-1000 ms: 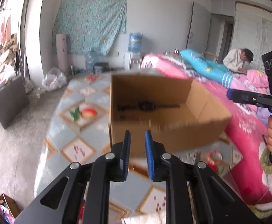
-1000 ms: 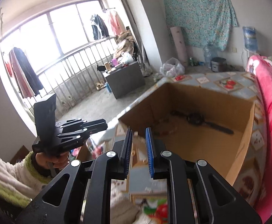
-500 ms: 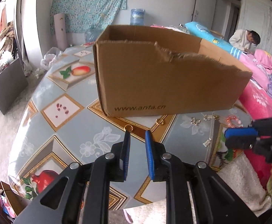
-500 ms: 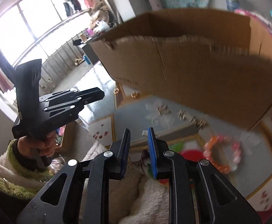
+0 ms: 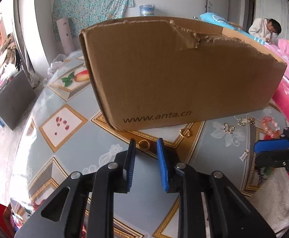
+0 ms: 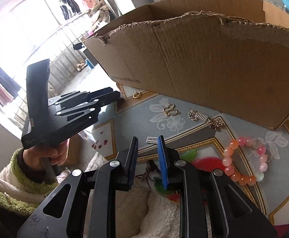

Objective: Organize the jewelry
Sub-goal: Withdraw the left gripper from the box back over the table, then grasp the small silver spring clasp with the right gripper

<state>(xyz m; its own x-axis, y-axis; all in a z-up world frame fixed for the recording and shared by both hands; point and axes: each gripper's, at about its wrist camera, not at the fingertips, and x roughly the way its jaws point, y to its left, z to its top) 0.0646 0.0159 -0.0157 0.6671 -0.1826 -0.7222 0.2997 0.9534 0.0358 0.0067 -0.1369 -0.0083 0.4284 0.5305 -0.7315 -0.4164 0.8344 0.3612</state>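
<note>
Cardboard box (image 5: 174, 75) on the patterned surface (image 5: 81, 144), far from both claws, its printed wall turned to the near side. Jewelry loose on the surface along that near wall, none of it in a claw. Left claw (image 5: 144, 144) tilted down over the surface, blue pads a little apart and gripping nothing; a gold ring (image 5: 144, 144) on the surface seen just past its tips, in the gap between them (touching or not, impossible to tell). A second gold ring (image 5: 184, 132) a little farther right, close to the box. Right claw (image 6: 147, 140) also with pads a little apart and empty; a small silver ribbed piece (image 6: 152, 139) on the surface just beyond its tips. Farther away, near the box: a gold butterfly charm (image 6: 170, 110), then a pale chain (image 6: 204, 118) to its right. Pink bead bracelet (image 6: 245, 158) at the near right, well apart from the rings. In the right wrist view, a hand (image 6: 45, 156) in a green-cuffed sleeve around the handle of the left claw. White fleece (image 6: 160, 208) at the near edge, under the right claw.
</note>
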